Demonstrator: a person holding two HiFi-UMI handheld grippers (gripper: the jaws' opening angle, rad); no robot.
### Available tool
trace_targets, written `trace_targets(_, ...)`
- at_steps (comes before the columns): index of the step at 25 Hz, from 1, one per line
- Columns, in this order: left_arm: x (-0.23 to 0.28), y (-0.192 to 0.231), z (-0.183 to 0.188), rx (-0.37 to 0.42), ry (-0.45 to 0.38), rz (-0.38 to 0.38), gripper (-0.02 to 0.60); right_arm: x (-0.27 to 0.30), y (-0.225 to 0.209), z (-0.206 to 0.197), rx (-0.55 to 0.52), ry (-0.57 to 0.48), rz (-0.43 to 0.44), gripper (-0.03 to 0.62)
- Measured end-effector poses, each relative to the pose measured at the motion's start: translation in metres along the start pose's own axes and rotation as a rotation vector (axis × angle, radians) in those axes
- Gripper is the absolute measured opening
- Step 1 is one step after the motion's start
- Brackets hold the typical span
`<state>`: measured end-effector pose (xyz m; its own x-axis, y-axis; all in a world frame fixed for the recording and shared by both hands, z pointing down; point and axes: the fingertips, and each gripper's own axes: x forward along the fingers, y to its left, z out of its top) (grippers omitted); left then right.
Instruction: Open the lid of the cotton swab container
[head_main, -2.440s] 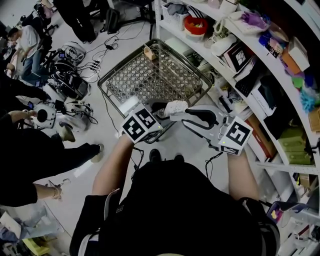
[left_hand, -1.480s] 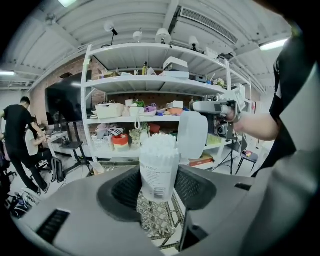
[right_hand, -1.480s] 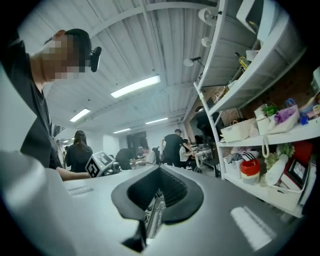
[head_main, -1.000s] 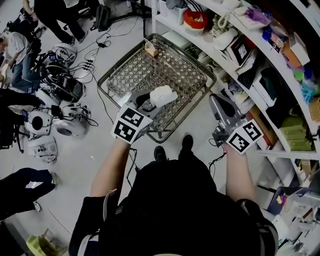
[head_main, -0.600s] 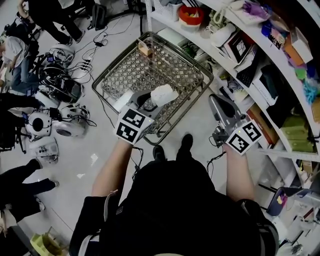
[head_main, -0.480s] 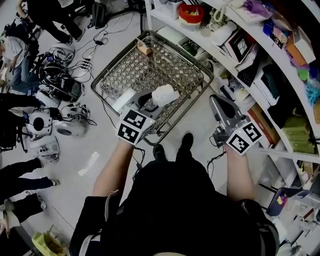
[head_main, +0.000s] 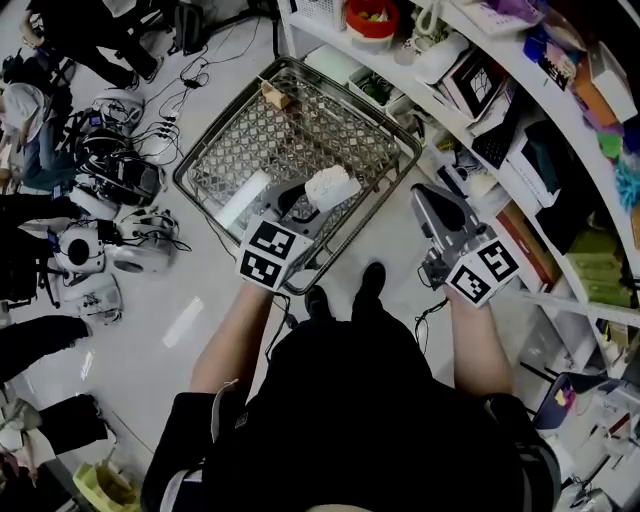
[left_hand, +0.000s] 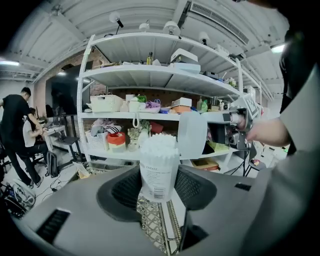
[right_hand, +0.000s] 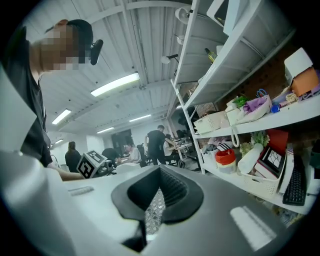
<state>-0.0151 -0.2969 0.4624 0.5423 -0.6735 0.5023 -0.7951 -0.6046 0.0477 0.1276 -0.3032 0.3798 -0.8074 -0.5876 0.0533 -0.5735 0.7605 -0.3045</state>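
1. Our left gripper (left_hand: 159, 187) is clamped on the cotton swab container (left_hand: 158, 165). Its jaws stand wide, with one dark pad on each side of the tub's lower body. The tub is upright with its label toward the camera.
2. The white swab heads show bare at the top. Just to their right a pale flap stands up, which we take for the lid (left_hand: 192, 134), swung open.
3. Our right gripper (right_hand: 160, 187) has its jaws pressed together with nothing between them. In the head view it is well apart from the container, off to its right.
4. Under the container in the head view lies a wire basket (head_main: 395, 140). A small tan object (head_main: 272, 95) sits in its far corner.
5. Crowded shelving (head_main: 440, 100) runs along the right, carrying a red bowl (head_main: 370, 17), a black keyboard (right_hand: 296, 182), books and boxes. The right gripper hangs between the basket's near corner and the shelf edge.
6. In the left gripper view, the right gripper and the hand (left_hand: 265, 132) holding it show beyond the lid, to its right. The shelves fill the background behind the container.
7. On the floor to the left lie cables and equipment (head_main: 120, 165), with other people (head_main: 40, 95) beside them, well away from both grippers.
8. Our shoes (head_main: 370, 277) stand just short of the basket's near edge.
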Motion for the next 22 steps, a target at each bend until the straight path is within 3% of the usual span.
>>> trace_targets(11, -0.016, 0.008, 0.027, -0.032, -0.049, 0.056, 0.196, -0.008, -0.014, 0.028, -0.022, -0.041, -0.026, 0.006)
trace_targets(22, -0.026, 0.02, 0.037, -0.015, -0.076, 0.08, 0.196, 0.0, -0.01, 0.031, -0.027, -0.047, -0.02, 0.006)
